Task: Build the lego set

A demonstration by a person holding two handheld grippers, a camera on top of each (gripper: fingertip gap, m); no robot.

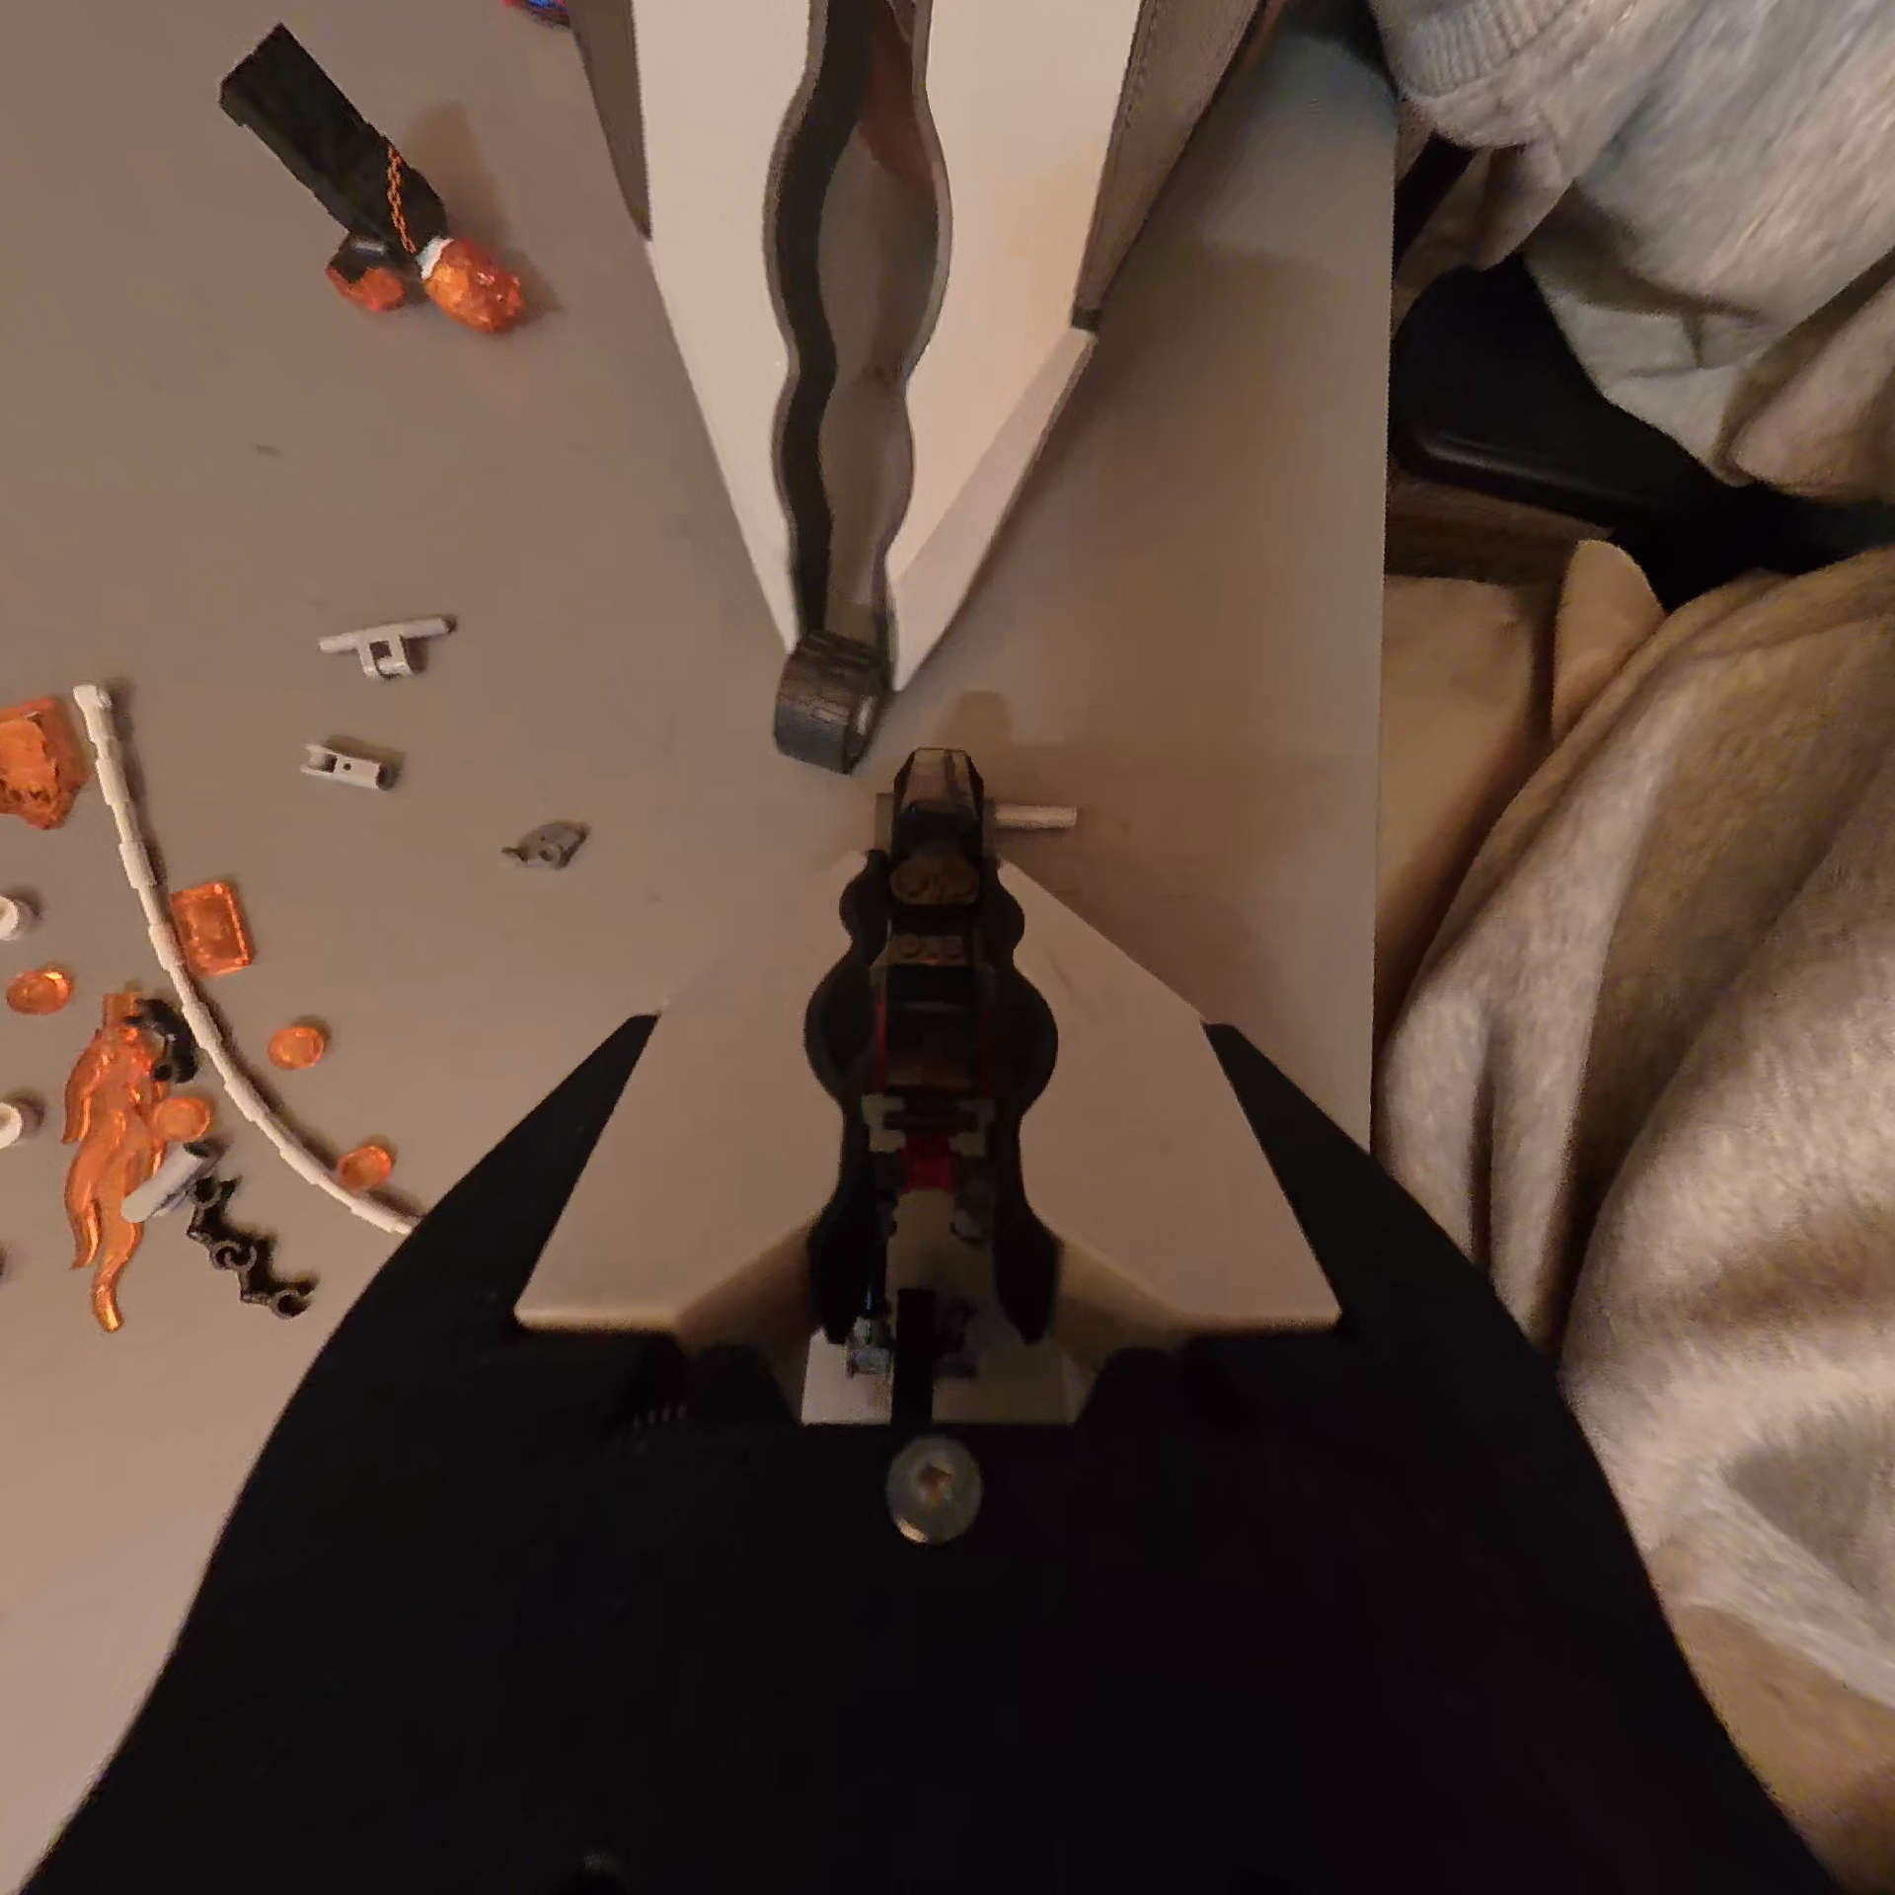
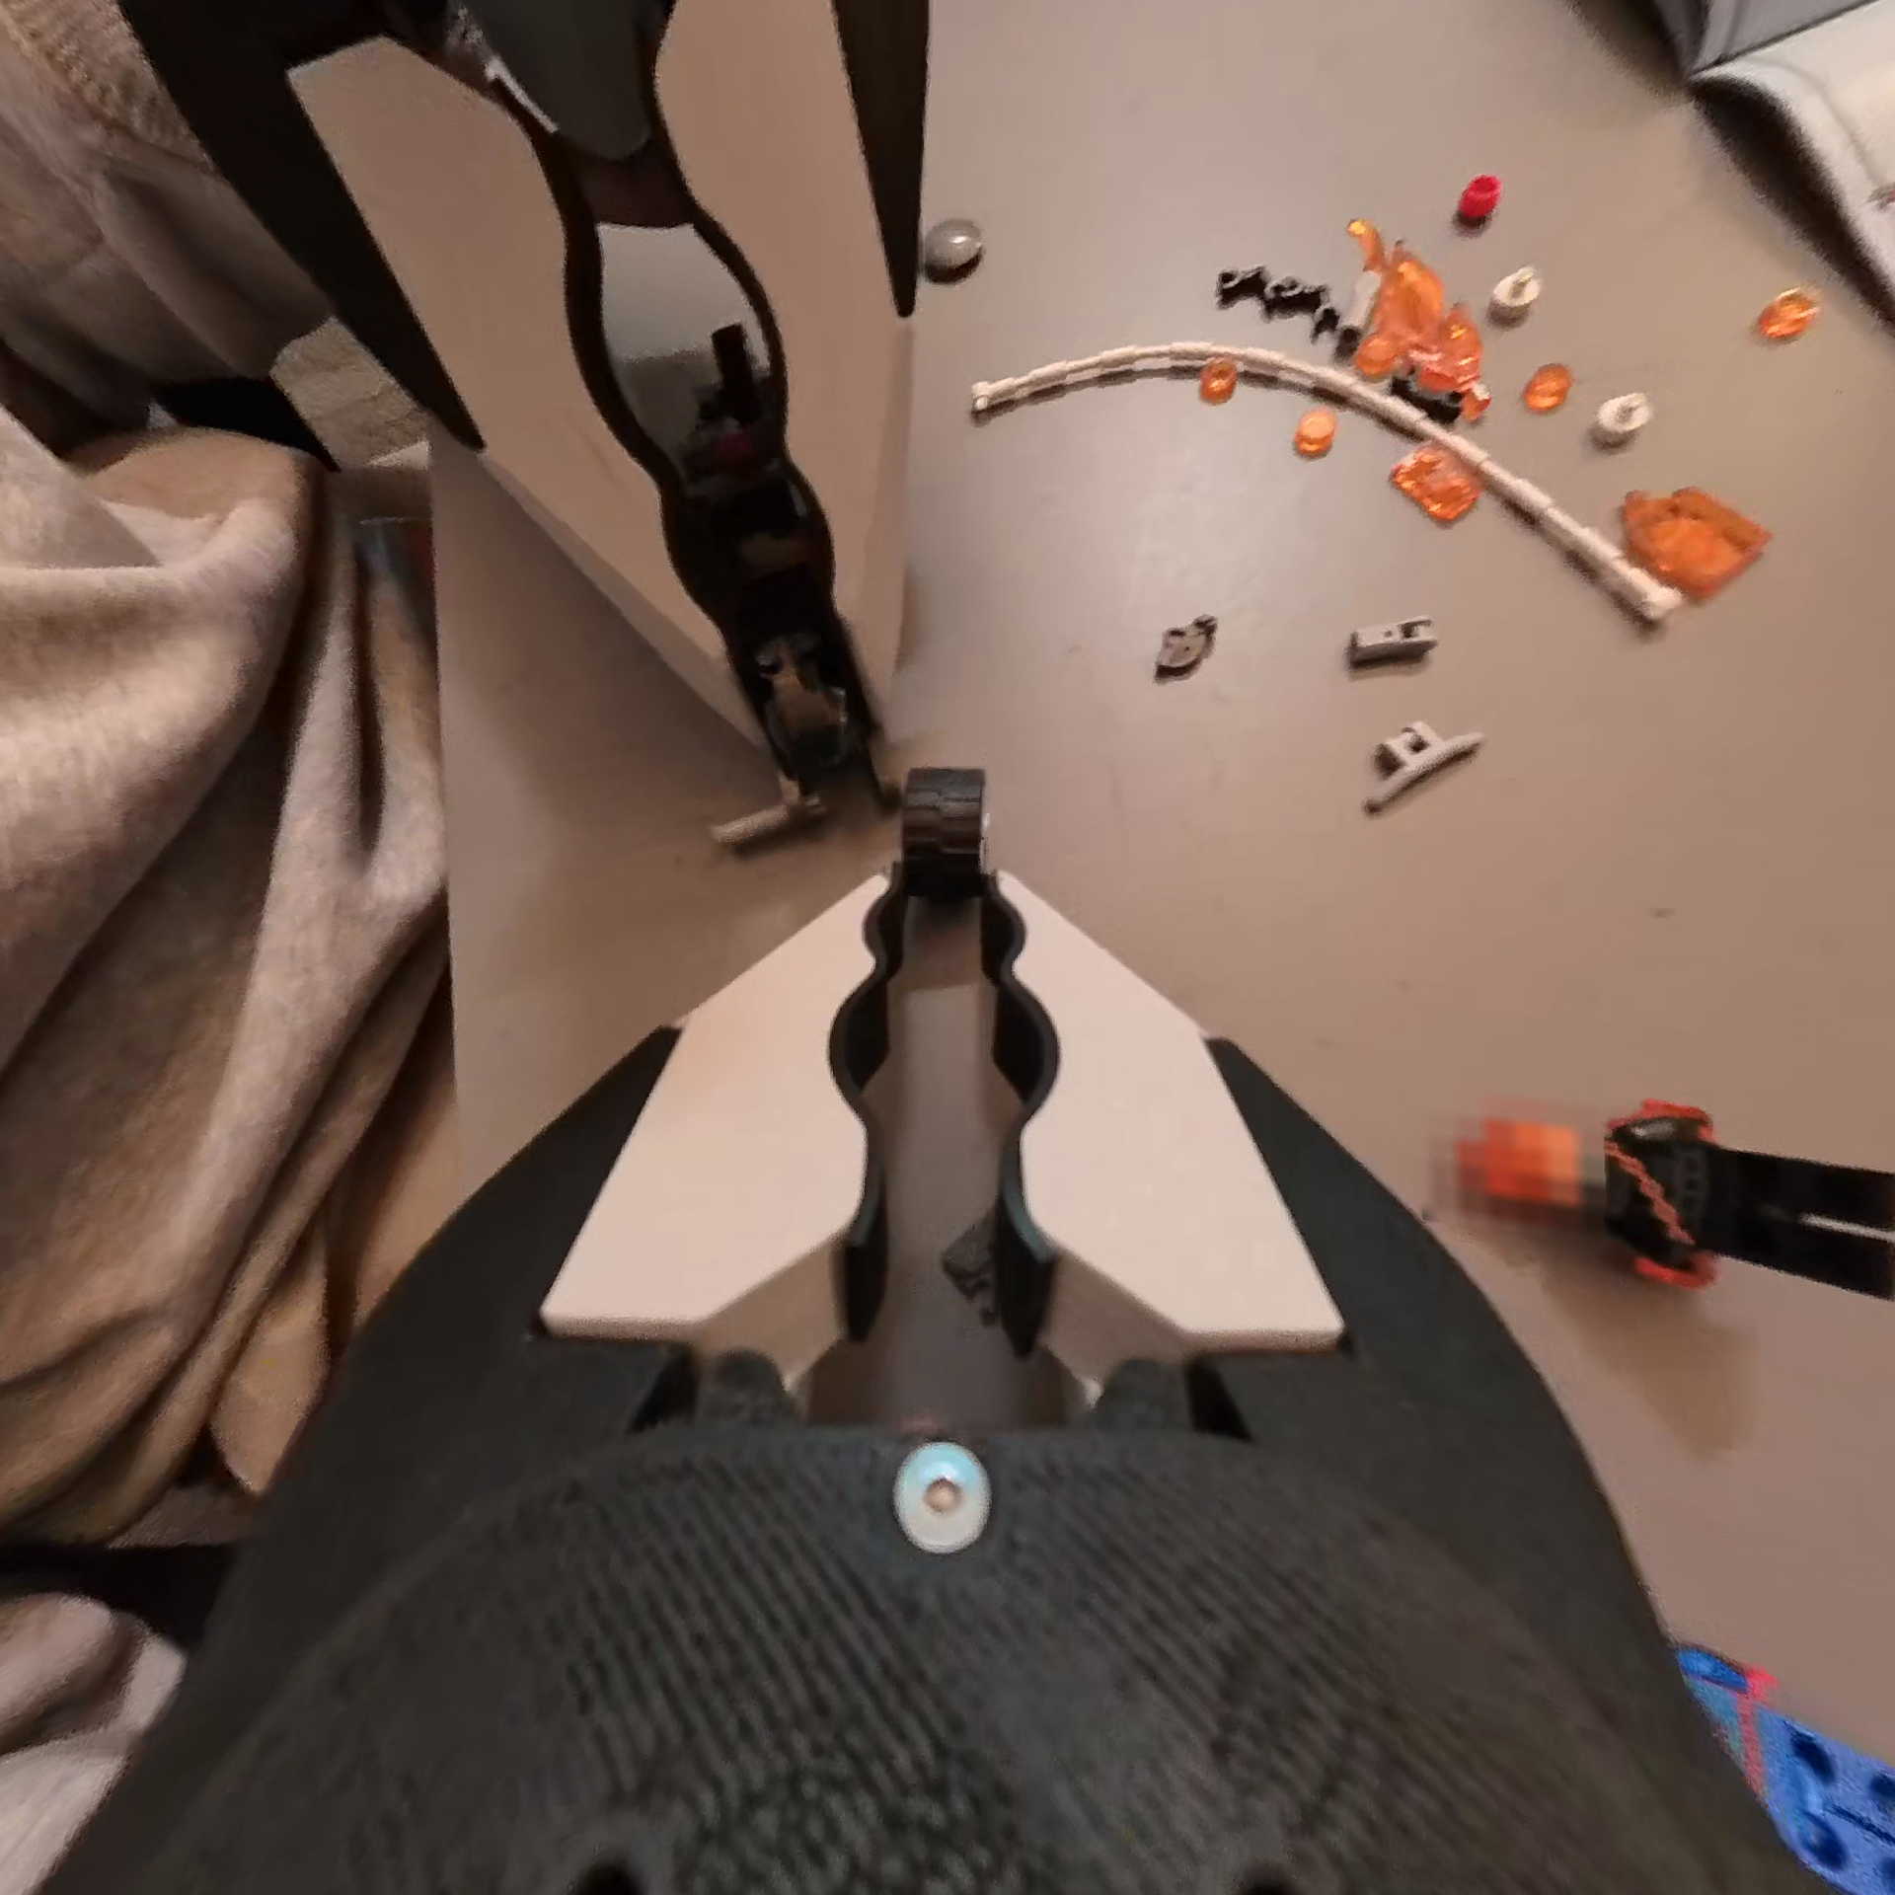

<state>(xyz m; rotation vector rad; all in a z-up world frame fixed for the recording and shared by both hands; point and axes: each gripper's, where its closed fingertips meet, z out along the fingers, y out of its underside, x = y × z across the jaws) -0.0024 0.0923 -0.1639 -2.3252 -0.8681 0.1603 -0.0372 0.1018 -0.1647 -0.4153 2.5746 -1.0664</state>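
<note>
1. Black lego model [image 1: 928,1036] sits clamped lengthwise in the left tool [image 1: 933,820], its white axle [image 1: 1036,817] pointing to 3 o'clock.
2. Right tool [image 2: 943,851] pinches a black wheel [image 2: 943,820] at its tips, just beside the axle.
3. Orange and grey loose pieces [image 2: 1436,410] lie scattered on the tabletop [image 2: 1179,923] at 1 o'clock in the right wrist view.

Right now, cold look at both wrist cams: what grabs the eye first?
The two grippers meet tip to tip near the table edge: the left gripper clamps a dark lego build with a white axle sticking out sideways, and the right gripper pinches a small black wheel just short of that axle. Next, the scatter of clear orange pieces and a long white curved strip farther out on the table.
</note>
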